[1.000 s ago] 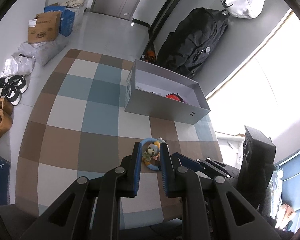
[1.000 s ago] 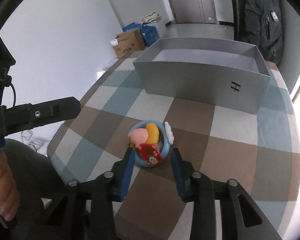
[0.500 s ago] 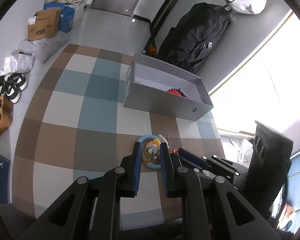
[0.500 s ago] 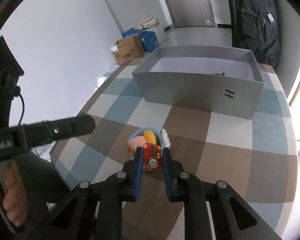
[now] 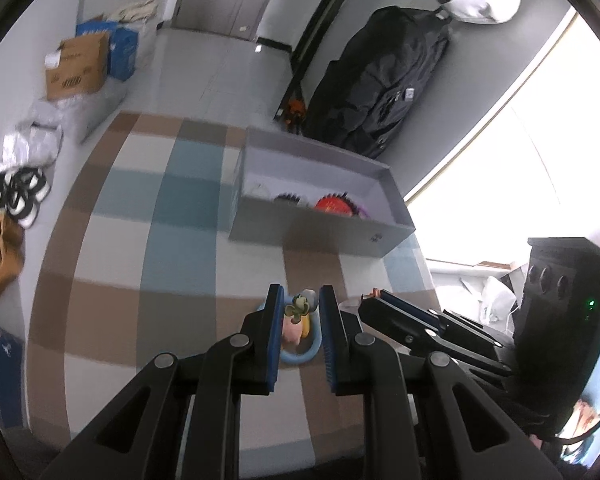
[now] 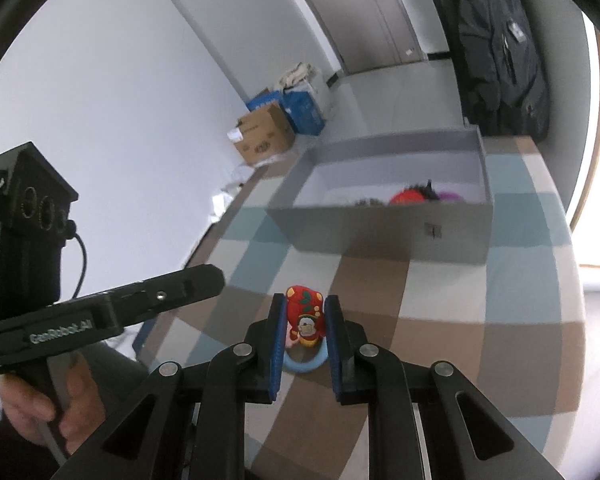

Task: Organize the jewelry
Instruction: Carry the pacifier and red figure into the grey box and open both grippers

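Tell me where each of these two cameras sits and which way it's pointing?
Left wrist: sits on the left gripper, looking down along its jaws at the charm bracelet and grey box; the right gripper shows alongside.
Right wrist: sits on the right gripper, facing the same box; its jaws grip the bracelet's red charm. The left gripper and the hand holding it show.
Shared: bracelet, box, checkered tablecloth.

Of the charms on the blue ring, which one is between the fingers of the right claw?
The red charm: the right claw is shut on it. The pink charm and the blue ring show below it.
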Action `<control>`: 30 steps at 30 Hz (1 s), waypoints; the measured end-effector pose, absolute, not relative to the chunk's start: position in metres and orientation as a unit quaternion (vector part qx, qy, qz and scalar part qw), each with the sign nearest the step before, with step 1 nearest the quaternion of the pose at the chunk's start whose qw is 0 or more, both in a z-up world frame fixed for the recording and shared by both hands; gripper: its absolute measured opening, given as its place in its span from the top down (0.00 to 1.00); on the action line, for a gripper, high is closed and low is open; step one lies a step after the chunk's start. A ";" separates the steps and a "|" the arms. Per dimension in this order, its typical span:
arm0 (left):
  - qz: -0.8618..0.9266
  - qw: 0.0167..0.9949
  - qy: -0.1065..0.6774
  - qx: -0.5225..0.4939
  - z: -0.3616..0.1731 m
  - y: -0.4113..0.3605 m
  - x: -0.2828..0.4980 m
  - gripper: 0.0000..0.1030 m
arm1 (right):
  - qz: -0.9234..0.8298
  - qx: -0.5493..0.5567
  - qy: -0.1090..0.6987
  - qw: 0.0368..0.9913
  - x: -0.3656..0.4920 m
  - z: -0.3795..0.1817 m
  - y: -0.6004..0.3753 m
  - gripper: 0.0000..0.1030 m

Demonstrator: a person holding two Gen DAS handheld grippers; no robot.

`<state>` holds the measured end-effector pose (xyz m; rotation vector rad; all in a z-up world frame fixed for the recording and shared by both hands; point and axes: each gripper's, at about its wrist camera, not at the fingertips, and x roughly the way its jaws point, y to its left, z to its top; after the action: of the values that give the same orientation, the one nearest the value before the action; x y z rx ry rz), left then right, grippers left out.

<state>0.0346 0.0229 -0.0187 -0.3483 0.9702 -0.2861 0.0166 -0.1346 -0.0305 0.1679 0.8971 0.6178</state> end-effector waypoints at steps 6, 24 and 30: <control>-0.148 0.866 0.454 -0.147 -0.006 0.010 0.055 0.87 | 0.293 0.084 0.399 0.865 0.028 -0.009 -0.141 0.83; -0.175 0.867 0.446 -0.136 -0.005 0.001 0.125 0.87 | 0.279 0.069 0.374 0.882 0.086 0.026 -0.147 0.83; -0.177 0.860 0.456 -0.144 -0.018 0.000 0.139 0.87 | 0.276 0.083 0.387 0.876 0.103 0.011 -0.151 0.83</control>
<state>0.1386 0.0004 -0.0181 -0.3013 0.9566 -0.3718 0.1029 -0.1507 0.0110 0.1729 0.8067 0.5770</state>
